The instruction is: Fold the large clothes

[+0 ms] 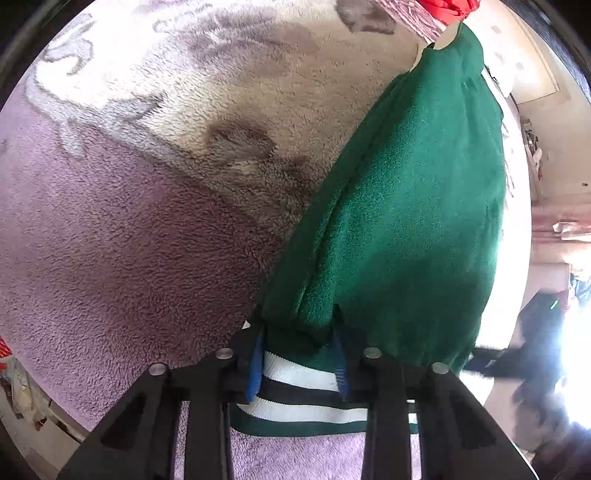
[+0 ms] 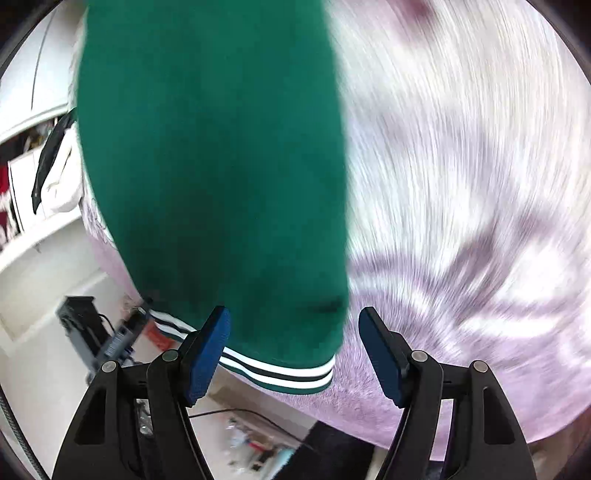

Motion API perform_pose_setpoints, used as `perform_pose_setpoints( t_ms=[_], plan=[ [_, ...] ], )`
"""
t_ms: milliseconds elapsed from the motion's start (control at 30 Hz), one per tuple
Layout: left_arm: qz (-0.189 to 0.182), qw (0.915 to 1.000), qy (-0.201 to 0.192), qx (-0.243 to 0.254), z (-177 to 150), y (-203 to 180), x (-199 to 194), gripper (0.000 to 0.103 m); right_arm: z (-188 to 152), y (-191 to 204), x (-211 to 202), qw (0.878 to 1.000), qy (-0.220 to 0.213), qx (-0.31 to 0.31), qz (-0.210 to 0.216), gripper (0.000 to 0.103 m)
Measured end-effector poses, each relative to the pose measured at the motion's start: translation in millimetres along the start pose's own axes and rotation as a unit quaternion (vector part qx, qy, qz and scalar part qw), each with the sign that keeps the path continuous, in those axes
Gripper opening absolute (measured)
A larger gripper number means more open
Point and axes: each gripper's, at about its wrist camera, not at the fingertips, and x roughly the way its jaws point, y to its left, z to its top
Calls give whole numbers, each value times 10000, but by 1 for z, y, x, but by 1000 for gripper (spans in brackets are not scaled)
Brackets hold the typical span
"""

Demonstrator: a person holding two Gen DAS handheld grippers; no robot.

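Note:
A dark green fleece garment [image 1: 406,206] with a white-and-black striped hem lies stretched across a pink and cream plush blanket [image 1: 110,240]. My left gripper [image 1: 299,354] is shut on the garment's hem end, with green cloth bunched between the blue pads. In the right wrist view the same garment [image 2: 221,166] lies lengthwise ahead, its striped hem [image 2: 288,373] near the fingers. My right gripper [image 2: 295,350] is open and empty, just above the hem's right corner. That view is motion-blurred.
The blanket [image 2: 461,184] covers a bed. A red cloth [image 1: 447,9] lies at the far end. The floor with cables and dark equipment [image 2: 88,332] shows beyond the bed edge at left. White shelving [image 2: 29,184] stands at far left.

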Motion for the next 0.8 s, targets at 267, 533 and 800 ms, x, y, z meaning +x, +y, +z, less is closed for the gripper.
perform_pose_setpoints(
  t_ms=[267,533,800],
  plan=[
    [223,9997,6,58,-15,-9,-21,22,-47,-17,-7,9966,-618,391,391,9],
    [-621,9975,329,-68,11,9,-21,36,-37,-3,-6,9972,-601,-200,394,38],
    [-1298,9878,856,-49,45,30,33,63,-20,-36,41,9793,-459,114,1966,85]
  ],
)
